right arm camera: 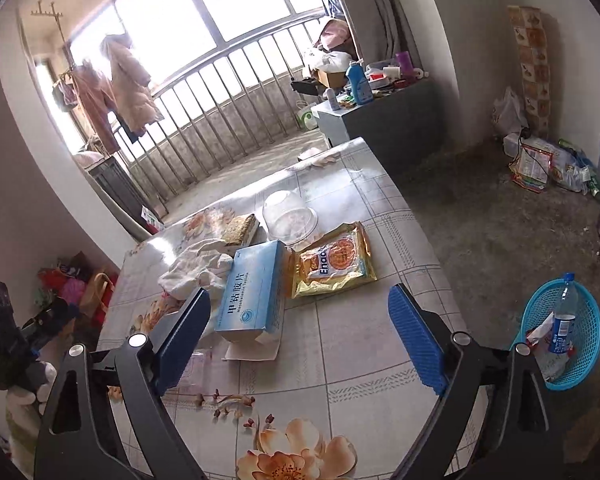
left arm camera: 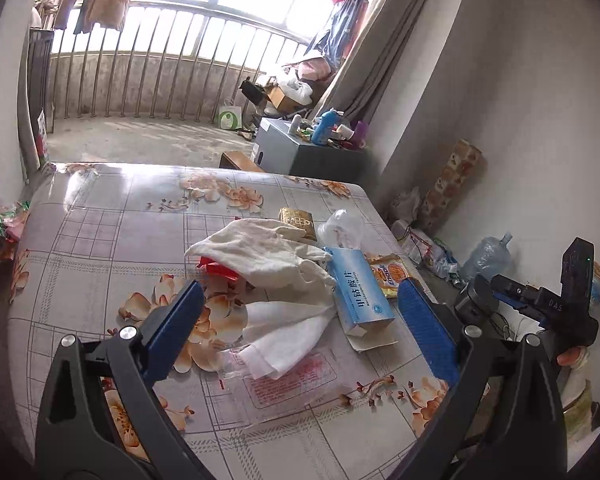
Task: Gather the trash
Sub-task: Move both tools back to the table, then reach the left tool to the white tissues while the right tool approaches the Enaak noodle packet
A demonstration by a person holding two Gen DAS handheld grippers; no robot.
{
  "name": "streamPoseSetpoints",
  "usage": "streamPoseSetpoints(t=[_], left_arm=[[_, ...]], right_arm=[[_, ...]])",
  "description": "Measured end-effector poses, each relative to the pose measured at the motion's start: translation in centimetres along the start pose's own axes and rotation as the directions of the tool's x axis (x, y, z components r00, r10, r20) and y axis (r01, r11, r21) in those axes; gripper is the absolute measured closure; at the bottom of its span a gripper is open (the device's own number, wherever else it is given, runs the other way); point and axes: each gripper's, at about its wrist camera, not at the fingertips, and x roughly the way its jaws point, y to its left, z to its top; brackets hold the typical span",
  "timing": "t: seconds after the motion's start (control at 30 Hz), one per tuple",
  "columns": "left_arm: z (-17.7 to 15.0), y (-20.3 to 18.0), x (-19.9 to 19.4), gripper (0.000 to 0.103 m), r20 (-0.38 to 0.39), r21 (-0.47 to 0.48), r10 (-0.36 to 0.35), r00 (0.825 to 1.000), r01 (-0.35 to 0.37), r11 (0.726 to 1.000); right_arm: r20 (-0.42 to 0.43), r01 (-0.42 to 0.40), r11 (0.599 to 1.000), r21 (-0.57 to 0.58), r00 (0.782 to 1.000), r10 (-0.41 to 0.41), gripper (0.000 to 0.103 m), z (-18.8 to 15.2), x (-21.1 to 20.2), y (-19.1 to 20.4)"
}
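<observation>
Trash lies heaped on the floral table [left arm camera: 100, 216] in front of me. My left gripper [left arm camera: 300, 312] hangs over the pile with its blue pads spread wide, holding nothing; between them I see white tissues [left arm camera: 284, 328] on a clear printed wrapper [left arm camera: 296, 384], and a crumpled white cloth [left arm camera: 268, 252] above that. A red wrapper [left arm camera: 216, 270] peeks from under the cloth. My right gripper [right arm camera: 300, 312] is spread too and empty, above bare tabletop near the blue medicine box [right arm camera: 252, 292], which is open at its near end and rests on its flap. Just right of the box lies a yellow snack packet [right arm camera: 332, 260]; behind them stand a clear plastic cup [right arm camera: 288, 216], upside down, and a small gold-patterned box [right arm camera: 240, 228]. On the floor to my right sits a blue basket [right arm camera: 580, 344] holding a plastic bottle [right arm camera: 564, 316] and some wrappers
</observation>
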Motion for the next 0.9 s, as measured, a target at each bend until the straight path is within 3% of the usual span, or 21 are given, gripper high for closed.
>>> streamPoseSetpoints(t=[0.13,0.33,0.5,0.9], left_arm=[[-1.6,1.5,1.5,0.014,-0.042,-0.022,0.000,0.999,0.000,1.000],[-2.5,2.8,4.4,0.035,-0.107,-0.042,-0.044,0.993,0.039,0.998],[-3.1,3.2,7.5,0.051,-0.176,-0.055,-0.035,0.984,0.025,0.998],[-3.1,3.4,13.4,0.070,-0.284,-0.051,-0.035,0.958,0.022,0.998]], right_arm=[[-0.078,-0.006,1.000,-0.002,0.997,0.006,0.022,-0.7,2.4,1.3],[-0.153,0.001,1.000,0.022,0.988,0.002,0.027,-0.8,5.9,1.7],[-0.198,0.007,0.997,0.079,0.980,0.008,0.032,-0.3,8.0,1.0],[-0.194,0.102,0.978,0.181,0.979,-0.066,0.034,0.5,9.1,-2.5]])
